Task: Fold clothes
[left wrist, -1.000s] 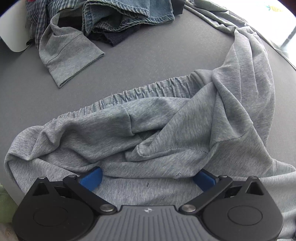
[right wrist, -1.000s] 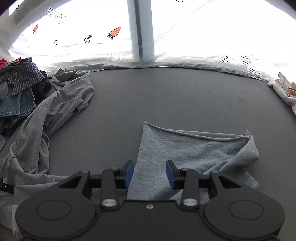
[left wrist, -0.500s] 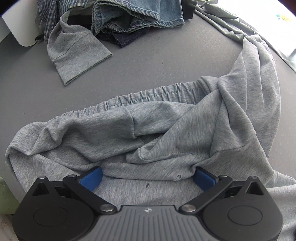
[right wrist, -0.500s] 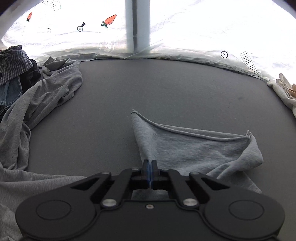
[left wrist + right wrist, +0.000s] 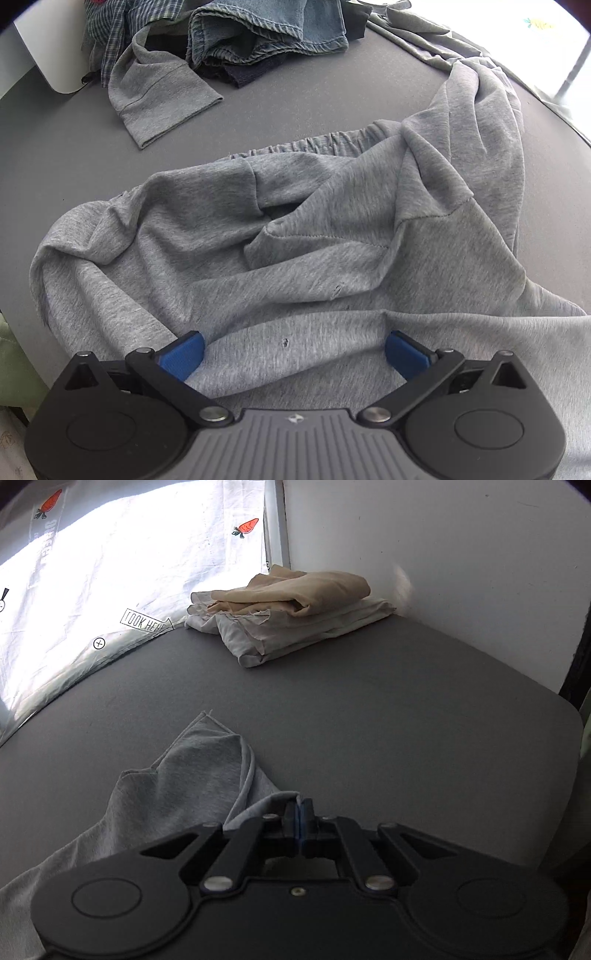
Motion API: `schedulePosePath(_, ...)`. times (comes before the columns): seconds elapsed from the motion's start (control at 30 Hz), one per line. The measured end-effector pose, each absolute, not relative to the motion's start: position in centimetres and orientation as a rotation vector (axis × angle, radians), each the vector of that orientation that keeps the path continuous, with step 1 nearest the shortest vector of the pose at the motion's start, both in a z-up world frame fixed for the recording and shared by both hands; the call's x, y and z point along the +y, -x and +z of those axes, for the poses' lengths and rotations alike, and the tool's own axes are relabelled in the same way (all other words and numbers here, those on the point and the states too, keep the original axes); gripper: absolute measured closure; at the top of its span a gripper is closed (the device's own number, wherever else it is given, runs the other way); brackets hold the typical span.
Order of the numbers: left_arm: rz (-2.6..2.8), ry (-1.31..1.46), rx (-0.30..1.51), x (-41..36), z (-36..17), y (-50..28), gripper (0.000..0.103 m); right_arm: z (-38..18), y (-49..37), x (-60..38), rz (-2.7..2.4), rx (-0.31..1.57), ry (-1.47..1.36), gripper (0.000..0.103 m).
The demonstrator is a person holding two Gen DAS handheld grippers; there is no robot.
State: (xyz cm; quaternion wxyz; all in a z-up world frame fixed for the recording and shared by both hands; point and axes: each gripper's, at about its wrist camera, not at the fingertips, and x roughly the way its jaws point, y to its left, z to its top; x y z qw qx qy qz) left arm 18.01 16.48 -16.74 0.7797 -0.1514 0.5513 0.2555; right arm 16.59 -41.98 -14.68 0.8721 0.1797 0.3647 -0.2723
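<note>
1. The grey sweatpants [image 5: 295, 240] are lying rumpled across the grey table [image 5: 66, 155], with the elastic waistband [image 5: 314, 142] bunched toward the far side and one leg trailing off toward the window edge.
2. The sweatpants are looking like the piece being worked on, and the step in hand is probably spreading them flat before any fold; doing it well is likely meaning pulling the pinched end away from the anchored bulk until the twists at the middle are coming out.
3. The pile of unfolded clothes [image 5: 236, 37], denim and plaid, is sitting beyond the waistband, and a folded stack [image 5: 291, 609] is resting in the far corner by the wall.
4. The left gripper [image 5: 293, 350] is standing wide apart, its blue pads [image 5: 183, 352] resting on the fabric on either side of a flat stretch, gripping nothing.
5. The right gripper [image 5: 298, 821] is pressed together on a fold of the grey cloth near the leg end [image 5: 207, 771], lifting that edge slightly off the table.
</note>
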Motion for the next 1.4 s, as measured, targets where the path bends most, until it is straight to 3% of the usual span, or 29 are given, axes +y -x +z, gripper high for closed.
schedulePosePath(0.17, 0.511, 0.240, 1.207, 13.0, -16.8, -16.2, 0.000, -17.1, -13.7, -43.0, -0.547, 0.807, -0.482, 0.100)
schedulePosePath(0.27, 0.492, 0.289, 1.218, 12.0, -17.4, -14.9, 0.000, -17.5, -13.9, -42.6, -0.510, 0.833, -0.474, 0.092)
schedulePosePath(0.33, 0.507, 0.293, 1.205, 11.5, -17.5, -14.2, 0.000, -17.3, -14.2, -41.8, -0.474, 0.842, -0.389, 0.070)
schedulePosePath(0.73, 0.606, 0.338, 1.154, 9.3, -17.7, -12.2, 0.000, -18.2, -16.4, -37.1, -0.190, 0.860, 0.353, 0.053)
schedulePosePath(0.8, 0.625, 0.346, 1.141, 9.0, -17.7, -12.0, 0.000, -18.3, -16.8, -37.0, -0.154, 0.856, 0.377, 0.054)
schedulePosePath(0.87, 0.640, 0.354, 1.133, 8.6, -17.8, -11.9, 0.000, -18.3, -17.1, -37.3, -0.132, 0.859, 0.368, 0.063)
schedulePosePath(0.93, 0.646, 0.356, 1.131, 8.5, -17.8, -11.9, 0.000, -18.2, -17.2, -38.0, -0.119, 0.863, 0.309, 0.095)
schedulePosePath(0.97, 0.647, 0.357, 1.131, 8.4, -17.7, -11.9, 0.000, -17.9, -17.0, -38.6, -0.131, 0.850, 0.258, 0.100)
schedulePosePath(1.17, 0.650, 0.363, 1.124, 8.3, -17.8, -11.8, 0.000, -18.3, -13.5, -48.4, -0.477, 0.824, -0.299, 0.100)
schedulePosePath(1.3, 0.665, 0.366, 1.117, 9.2, -18.2, -12.2, 0.000, -18.9, -11.6, -51.4, -0.564, 0.846, -0.373, 0.100)
schedulePosePath(1.4, 0.673, 0.372, 1.118, 9.1, -18.2, -12.2, 0.000, -18.7, -11.3, -51.6, -0.564, 0.836, -0.388, 0.093)
